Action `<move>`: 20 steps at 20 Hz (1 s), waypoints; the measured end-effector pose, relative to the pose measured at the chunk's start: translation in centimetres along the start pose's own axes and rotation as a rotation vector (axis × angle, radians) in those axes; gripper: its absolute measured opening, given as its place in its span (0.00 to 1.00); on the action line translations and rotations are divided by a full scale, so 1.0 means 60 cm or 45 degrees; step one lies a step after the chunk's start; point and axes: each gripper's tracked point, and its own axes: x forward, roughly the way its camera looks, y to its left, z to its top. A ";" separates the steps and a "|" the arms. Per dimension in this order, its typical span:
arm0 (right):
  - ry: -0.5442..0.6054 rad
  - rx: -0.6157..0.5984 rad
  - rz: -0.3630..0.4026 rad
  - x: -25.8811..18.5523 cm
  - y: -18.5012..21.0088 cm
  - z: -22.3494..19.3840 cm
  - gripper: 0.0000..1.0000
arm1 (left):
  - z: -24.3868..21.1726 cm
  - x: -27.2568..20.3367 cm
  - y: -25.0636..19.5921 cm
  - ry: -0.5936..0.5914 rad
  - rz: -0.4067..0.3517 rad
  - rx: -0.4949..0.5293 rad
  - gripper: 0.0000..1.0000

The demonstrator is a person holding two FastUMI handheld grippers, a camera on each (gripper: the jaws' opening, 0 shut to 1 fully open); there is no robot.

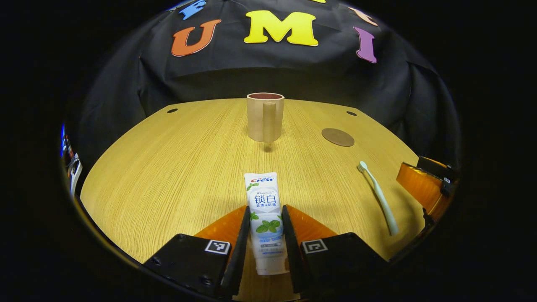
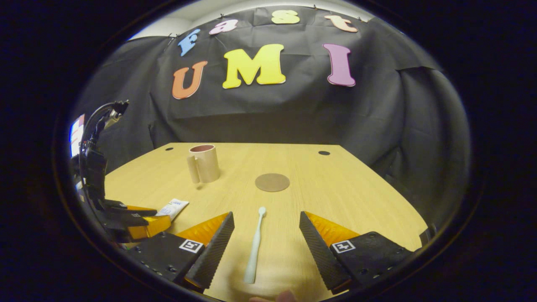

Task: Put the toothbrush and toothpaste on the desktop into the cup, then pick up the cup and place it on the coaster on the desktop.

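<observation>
Black cloth hangs behind a pale wooden desk [image 1: 176, 167] whose near edge is cut off at the bottom of both views. In the left gripper view, the left gripper [image 1: 263, 235] has its two fingers pressed against the sides of the toothpaste tube [image 1: 265, 218], which lies flat on the desk pointing toward the cup [image 1: 265, 116]. The tube's near end sits low between the fingers, and whether a cap is there is hard to make out. The cup stands upright well beyond the tube, its handle turned toward this camera; its inside is too dark to read. A round coaster [image 1: 337, 137] lies to the right of the cup, apart from it. The toothbrush [image 1: 379, 197] lies farther right on the desk, bristle end away from the camera.

In the right gripper view, the right gripper [image 2: 265, 235] is spread wide, its fingers well clear of the toothbrush [image 2: 255, 247] lying between them, bristle end pointing toward the coaster [image 2: 272, 182]. The brush's handle end nears the bottom edge, where a sliver of a finger [image 2: 285, 297] is barely visible. At the left edge the left gripper [image 2: 138, 218] appears, partly cut off, with the flat end of the toothpaste tube [image 2: 174, 206] poking out past it. The cup [image 2: 204, 163] stands beyond it.
</observation>
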 end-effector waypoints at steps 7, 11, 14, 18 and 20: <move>0.089 0.033 0.012 0.019 0.012 -0.021 0.95 | 0.010 -0.026 -0.002 -0.059 -0.040 -0.034 0.43; 0.111 0.025 0.010 0.023 0.023 -0.027 0.95 | 0.042 -0.054 0.003 -0.150 -0.047 -0.043 0.43; 0.127 0.002 0.010 0.033 0.030 -0.027 0.95 | 0.070 -0.076 0.005 -0.221 -0.064 -0.063 0.42; 0.144 -0.021 -0.028 0.053 0.031 -0.026 0.94 | 0.112 -0.106 0.015 -0.325 -0.067 -0.086 0.42; 0.170 -0.005 -0.068 0.064 0.024 -0.031 0.94 | 0.135 -0.114 0.025 -0.378 -0.051 -0.077 0.42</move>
